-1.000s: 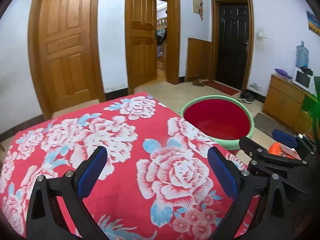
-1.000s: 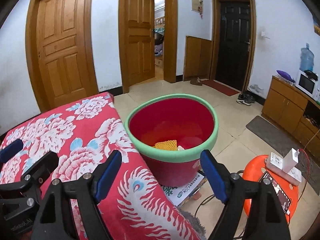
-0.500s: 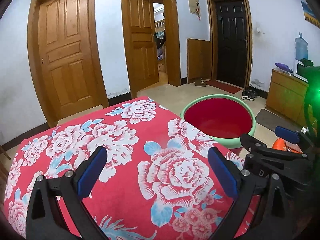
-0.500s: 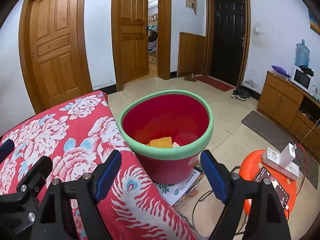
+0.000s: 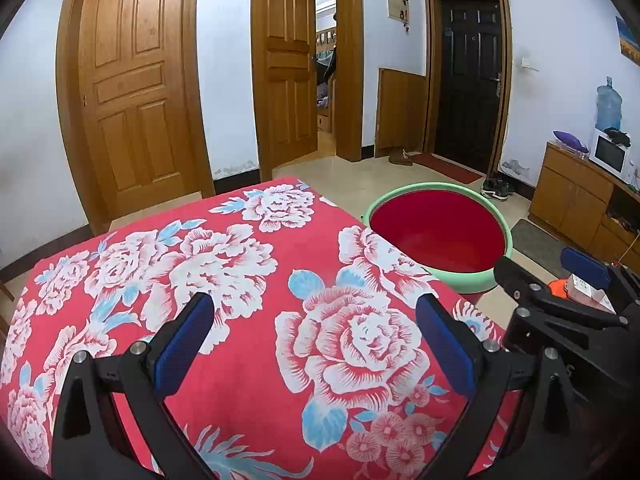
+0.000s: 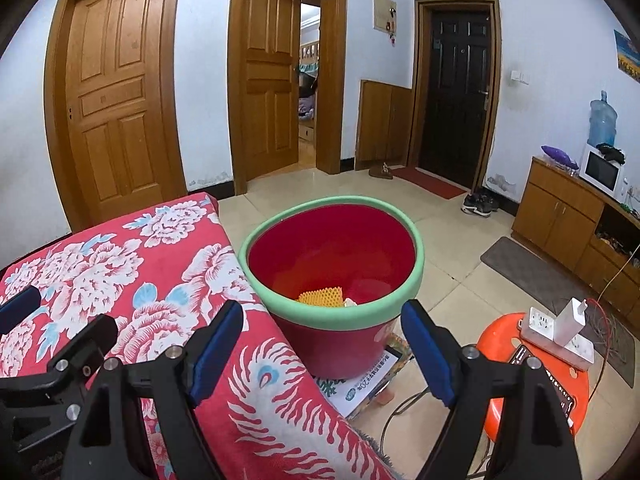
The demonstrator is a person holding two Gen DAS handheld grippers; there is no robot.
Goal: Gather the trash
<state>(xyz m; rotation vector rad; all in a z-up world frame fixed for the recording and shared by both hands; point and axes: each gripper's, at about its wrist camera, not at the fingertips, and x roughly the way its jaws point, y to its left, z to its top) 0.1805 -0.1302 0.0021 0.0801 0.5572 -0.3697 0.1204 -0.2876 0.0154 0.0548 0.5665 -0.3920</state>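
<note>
- The left tool (image 5: pixel 314 344) stands released, its blue pads (image 5: pixel 182 346) spread wide with nothing between them, above the red cloth with white roses (image 5: pixel 248 280) that covers the counter.
- The cloth's top is bare of trash in both views; it drapes down over the counter's right edge toward the floor.
- In the right wrist view the left tool (image 6: pixel 60 336) shows at the lower left edge, above the same cloth (image 6: pixel 120 264).
- Just beside the counter's right edge stands the red bin with a green rim (image 6: pixel 332 312), upright on the tiled floor (image 6: pixel 452 240); in the left wrist view only its mouth (image 5: pixel 436 236) shows past the cloth.
- Inside the bin, low against the near wall, lies a yellow mesh piece (image 6: pixel 320 296) with a pale scrap (image 6: pixel 351 302) touching its right side.
- The right tool (image 6: pixel 322 350) is likewise released and empty, its pads wide apart in front of the bin's near wall, not touching it.
- A printed paper or booklet (image 6: pixel 360 388) lies on the floor at the bin's foot, partly under it.
- Further right, an orange stool (image 6: pixel 536 372) carries a white power strip (image 6: pixel 556 336) with a charger plugged in.
- Along the right wall runs a wooden cabinet (image 6: pixel 560 216) with a white microwave (image 6: pixel 600 168) on top.
</note>
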